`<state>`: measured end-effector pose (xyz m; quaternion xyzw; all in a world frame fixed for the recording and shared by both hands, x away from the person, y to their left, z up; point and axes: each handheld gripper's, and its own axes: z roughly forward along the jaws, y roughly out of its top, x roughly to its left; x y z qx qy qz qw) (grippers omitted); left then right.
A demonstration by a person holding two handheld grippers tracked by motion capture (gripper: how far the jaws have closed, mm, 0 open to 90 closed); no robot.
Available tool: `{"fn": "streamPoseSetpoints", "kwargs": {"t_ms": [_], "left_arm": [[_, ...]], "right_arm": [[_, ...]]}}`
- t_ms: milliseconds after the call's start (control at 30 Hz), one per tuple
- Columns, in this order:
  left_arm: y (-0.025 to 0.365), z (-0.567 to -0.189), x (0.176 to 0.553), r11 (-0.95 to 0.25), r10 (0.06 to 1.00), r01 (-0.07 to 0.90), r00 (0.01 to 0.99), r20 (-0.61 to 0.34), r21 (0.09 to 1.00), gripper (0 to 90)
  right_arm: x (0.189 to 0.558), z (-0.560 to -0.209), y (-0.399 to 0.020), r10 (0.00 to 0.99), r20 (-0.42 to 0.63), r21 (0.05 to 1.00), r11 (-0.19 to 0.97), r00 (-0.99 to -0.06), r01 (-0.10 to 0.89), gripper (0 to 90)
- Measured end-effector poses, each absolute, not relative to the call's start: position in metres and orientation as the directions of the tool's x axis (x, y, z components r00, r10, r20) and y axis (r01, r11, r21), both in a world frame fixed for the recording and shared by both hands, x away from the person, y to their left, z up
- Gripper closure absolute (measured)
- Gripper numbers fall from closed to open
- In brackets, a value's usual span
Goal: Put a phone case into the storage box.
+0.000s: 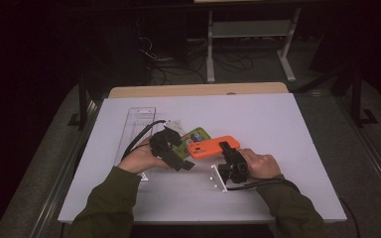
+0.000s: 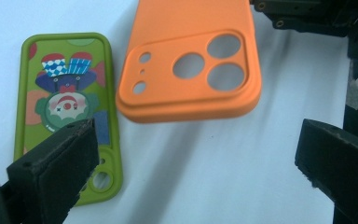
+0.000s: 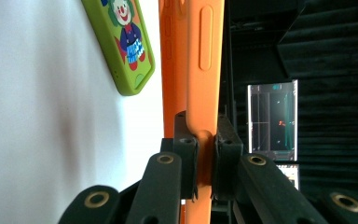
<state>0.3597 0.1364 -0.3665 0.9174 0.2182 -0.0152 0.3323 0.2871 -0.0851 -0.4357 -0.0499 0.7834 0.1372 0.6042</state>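
Note:
An orange phone case (image 1: 209,147) is pinched by its edge in my right gripper (image 1: 226,150), which is shut on it. In the right gripper view the orange case (image 3: 205,56) stands on edge between the jaws of the right gripper (image 3: 206,154). It hangs slightly above the table in front of my left gripper (image 2: 196,163), whose jaws stand wide open around nothing. The orange case (image 2: 191,65) shows its camera holes there. A green case with a clown picture (image 2: 67,107) lies flat on the white table, beside and partly behind the orange one (image 1: 197,134).
A clear plastic rack (image 1: 140,121) lies on the white board (image 1: 278,129) at the back left. A small clear stand (image 1: 218,179) sits close in front of the right gripper. The board's front edge is near my forearms.

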Motion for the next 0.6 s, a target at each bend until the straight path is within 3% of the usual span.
{"fn": "streamPoseSetpoints", "kwargs": {"t_ms": [133, 600], "left_arm": [[0.1369, -0.3664, 0.3602, -0.683, 0.392, 0.41, 0.904, -0.171, 0.605, 0.0], [0.1365, -0.3669, 0.3608, -0.685, 0.396, 0.412, 0.903, -0.167, 0.601, 0.0]], "right_arm": [[0.2886, -0.435, -0.0863, 0.092, -0.956, 0.163, 0.956, -0.277, -0.244, 81.7], [0.296, -0.429, -0.0942, 0.256, -0.883, 0.334, 0.932, -0.393, -0.142, 81.6]]}}
